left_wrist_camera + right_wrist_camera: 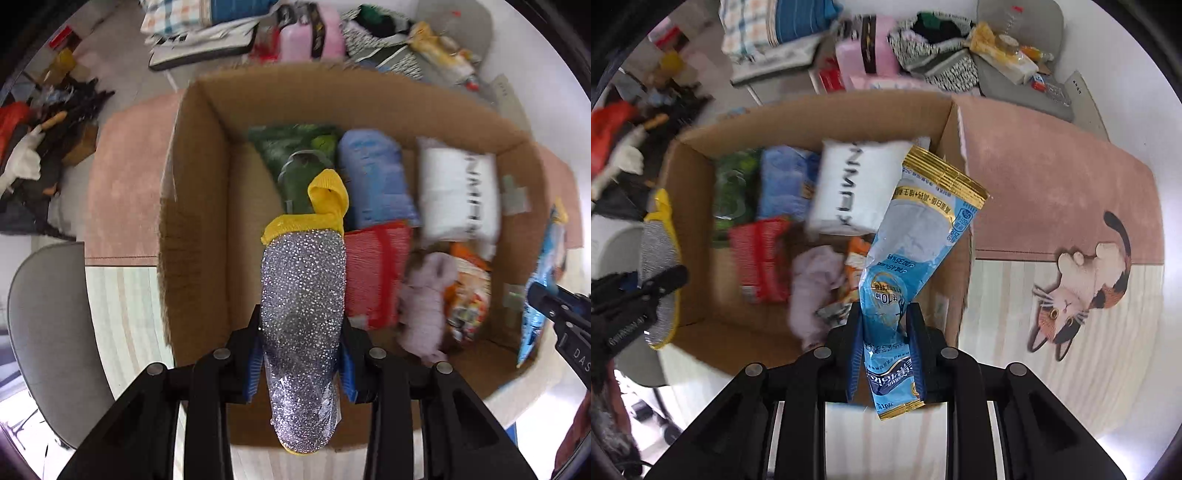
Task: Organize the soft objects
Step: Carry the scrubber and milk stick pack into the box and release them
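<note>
In the left wrist view, I am holding with the left gripper (301, 354) a glittery silver scrubber (303, 306) with a yellow cuff; the two blue pads are pressing on its lower sides, so the tongs are closed on it. Its long axis is running straight forward along the fingers, and the yellow end is hanging over the open cardboard box (192, 206), above the green packet (295, 162) and beside the red packet (376, 273). So I judge the release needs only a small move forward and down. At the right edge I am seeing the right gripper (554, 306) beside the box's right wall, but this view is not showing its jaws. In the right wrist view, the right gripper (886, 350) is clamping a light blue sachet (916, 240) with gold ends; the sachet is pointing forward and slightly right, its far end over the box's right wall, near the white pillow pack (857, 184). This view is also showing the scrubber from the side at the box's left wall, and the cat rug (1078, 280), well apart on the right. The left hand seems deeper over the box.
</note>
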`<state>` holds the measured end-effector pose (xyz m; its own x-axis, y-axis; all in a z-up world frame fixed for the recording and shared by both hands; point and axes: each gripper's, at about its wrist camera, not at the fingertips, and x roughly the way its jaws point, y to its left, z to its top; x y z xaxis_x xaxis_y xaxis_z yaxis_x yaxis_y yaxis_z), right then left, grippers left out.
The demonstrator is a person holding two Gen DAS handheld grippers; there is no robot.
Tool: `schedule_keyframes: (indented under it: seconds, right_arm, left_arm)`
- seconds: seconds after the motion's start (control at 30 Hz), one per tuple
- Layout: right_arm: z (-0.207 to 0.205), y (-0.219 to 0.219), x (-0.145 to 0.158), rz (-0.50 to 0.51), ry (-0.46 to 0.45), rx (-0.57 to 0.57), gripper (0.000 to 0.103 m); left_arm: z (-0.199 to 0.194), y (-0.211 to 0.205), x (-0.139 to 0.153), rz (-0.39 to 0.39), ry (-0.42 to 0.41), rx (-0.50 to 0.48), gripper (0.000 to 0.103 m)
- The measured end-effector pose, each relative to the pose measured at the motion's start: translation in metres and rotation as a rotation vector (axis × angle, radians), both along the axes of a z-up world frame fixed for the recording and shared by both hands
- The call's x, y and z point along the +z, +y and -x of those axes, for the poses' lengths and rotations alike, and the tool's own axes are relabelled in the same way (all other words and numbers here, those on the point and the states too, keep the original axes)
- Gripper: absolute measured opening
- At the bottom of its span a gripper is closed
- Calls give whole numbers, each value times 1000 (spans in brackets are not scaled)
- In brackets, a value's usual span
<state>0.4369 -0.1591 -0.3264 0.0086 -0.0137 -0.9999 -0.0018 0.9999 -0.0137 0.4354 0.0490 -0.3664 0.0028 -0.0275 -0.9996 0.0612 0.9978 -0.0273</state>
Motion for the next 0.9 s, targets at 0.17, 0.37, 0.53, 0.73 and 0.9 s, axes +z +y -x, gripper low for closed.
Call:
schedule_keyframes:
  seconds: [0.17, 0.37, 0.53, 0.73, 0.9]
  right_arm:
    - [-4, -4, -34, 49, 41, -26, 27]
    - [-2, -5, -34, 44, 6, -44, 63]
    - [4, 2, -19, -9, -24, -33, 94]
    - [21, 18, -9, -44, -42, -8, 103]
    - [36, 16, -9, -75, -56, -33, 103]
  left_arm:
    - [-5, 2, -18, 53, 62, 33, 57]
    - [-1, -5, -3, 57, 12, 5, 79]
    - [9, -7, 17, 93, -30, 22, 98]
    - [26, -4, 45, 128, -91, 54, 100]
    - [35, -5, 55, 118, -126, 67, 100]
